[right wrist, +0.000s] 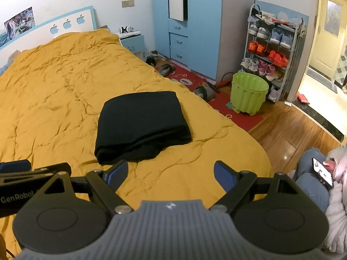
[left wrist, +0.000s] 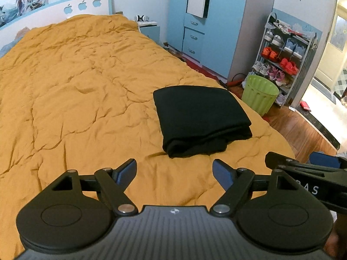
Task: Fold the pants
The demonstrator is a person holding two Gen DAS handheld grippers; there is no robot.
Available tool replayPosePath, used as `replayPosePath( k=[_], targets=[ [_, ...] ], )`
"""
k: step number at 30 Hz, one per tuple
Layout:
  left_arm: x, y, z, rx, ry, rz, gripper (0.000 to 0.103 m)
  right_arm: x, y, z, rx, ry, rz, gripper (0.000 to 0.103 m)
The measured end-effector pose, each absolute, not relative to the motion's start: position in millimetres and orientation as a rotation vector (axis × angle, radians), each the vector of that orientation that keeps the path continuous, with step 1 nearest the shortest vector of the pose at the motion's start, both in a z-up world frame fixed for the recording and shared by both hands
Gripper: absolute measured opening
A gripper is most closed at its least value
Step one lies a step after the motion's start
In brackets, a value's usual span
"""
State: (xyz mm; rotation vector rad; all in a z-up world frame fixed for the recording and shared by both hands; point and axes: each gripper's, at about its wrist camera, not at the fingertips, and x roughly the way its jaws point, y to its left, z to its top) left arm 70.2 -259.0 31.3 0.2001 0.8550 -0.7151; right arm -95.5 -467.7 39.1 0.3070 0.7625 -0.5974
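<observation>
Bedroom w/ a mustard-yellow quilt [left wrist: 76, 91] spread over the bed and creased all over; everything below is placed relative to the folded black pants [left wrist: 199, 117], which lie flat on that quilt toward the bed's foot-end corner, folded into a thick squarish bundle, layered edges facing the cameras, top surface smooth.

Left gripper [left wrist: 174, 170] sits on the camera side of the pants, pitched down at the quilt, just short of the pants' near edge and not touching. Jaws spread wide, blue pads [left wrist: 126, 172] facing each other w/ only bare quilt between them, nothing held. Right gripper [right wrist: 171, 172] is in about the same pose: angled down, near side of the pants, also gaping wide, nothing gripped. Its left pad overlaps the pants' near corner in the right wrist view, but contact can't be confirmed; looks apart. Both grippers are side by side, close together: each shows up at the edge of the other's view, black linkage w/ partial lettering.

Beyond the pants, past the bed edge: green ribbed bin [right wrist: 248, 95] on the floor, shoe rack [right wrist: 273, 52] behind it packed w/ sneakers, blue-and-white wardrobe [right wrist: 190, 28] further back. Red mat [right wrist: 238, 112] on the wood floor beside the bed. Far beyond the pants: white headboard [left wrist: 65, 10] w/ blue apple cutouts, nightstand w/ headphones on it.

Right of the pants, off the bed corner: a seated person in jeans [right wrist: 312, 179] w/ a lit phone [right wrist: 323, 172].
</observation>
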Motion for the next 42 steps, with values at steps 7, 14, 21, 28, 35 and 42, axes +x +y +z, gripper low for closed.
replayPosePath(
  k=[7, 14, 21, 28, 35, 42],
  targets=[
    [70.8, -254.3, 32.4, 0.187, 0.857, -0.710, 0.093, -94.9, -461.7, 43.5, 0.287, 0.760, -0.602, 0.082],
    [70.9, -252.5, 31.7, 0.183, 0.857, -0.712, 0.093, -93.6, -459.8, 44.8, 0.284, 0.762, -0.602, 0.082],
    [70.6, -251.6, 32.7, 0.181, 0.860, -0.714, 0.093, -92.9, -459.5, 44.8, 0.285, 0.766, -0.604, 0.082],
    [68.0, -251.9, 32.9, 0.179, 0.861, -0.718, 0.093, -95.1, -461.6, 44.3, 0.286, 0.763, -0.609, 0.082],
    [65.9, -252.4, 33.4, 0.175, 0.862, -0.719, 0.093, -96.1, -463.1, 44.2, 0.284, 0.762, -0.611, 0.082],
    [65.4, -252.6, 33.3, 0.180, 0.862, -0.717, 0.093, -98.4, -464.1, 43.0, 0.284, 0.764, -0.617, 0.082]
  ],
)
